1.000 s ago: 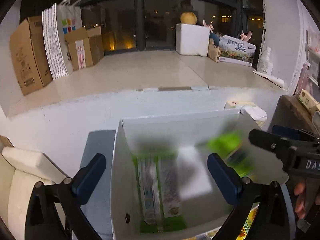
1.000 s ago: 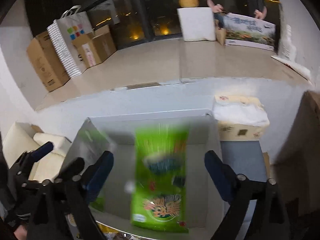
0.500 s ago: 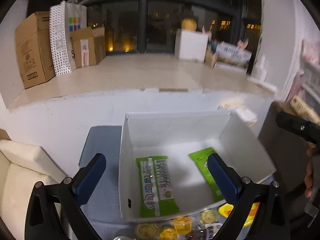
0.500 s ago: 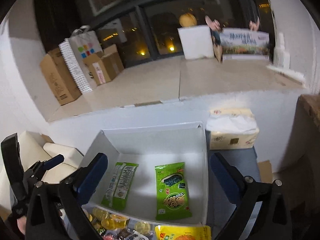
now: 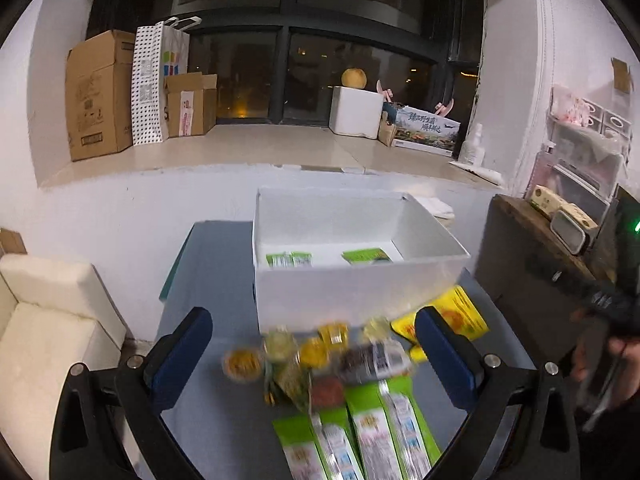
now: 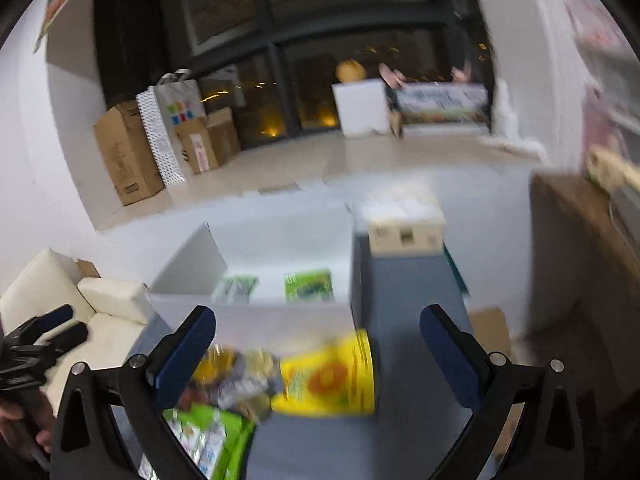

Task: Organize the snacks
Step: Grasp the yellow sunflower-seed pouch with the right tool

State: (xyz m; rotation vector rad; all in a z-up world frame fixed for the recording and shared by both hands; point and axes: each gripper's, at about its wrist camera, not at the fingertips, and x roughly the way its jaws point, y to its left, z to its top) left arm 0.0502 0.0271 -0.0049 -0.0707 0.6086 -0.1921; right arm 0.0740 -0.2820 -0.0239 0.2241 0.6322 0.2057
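Snacks lie in two places — two green packets (image 5: 362, 255) inside the white box (image 5: 352, 300) on the blue worktop (image 5: 216, 420), the rest w/ a yellow bag (image 6: 332, 380) just before it. Left gripper (image 5: 312, 356) and right gripper (image 6: 318, 354) hang above the pile, jaws spread wide, nothing held.

The white rectangular storage box (image 5: 360, 292) has smooth, matt walls. The green foil snack packets (image 5: 372, 432) and the yellow plastic snack bag (image 6: 332, 380) are glossy. The grey-blue table (image 5: 208, 420) is matt. Brown corrugated cardboard boxes (image 5: 98, 94) are dull and papery.
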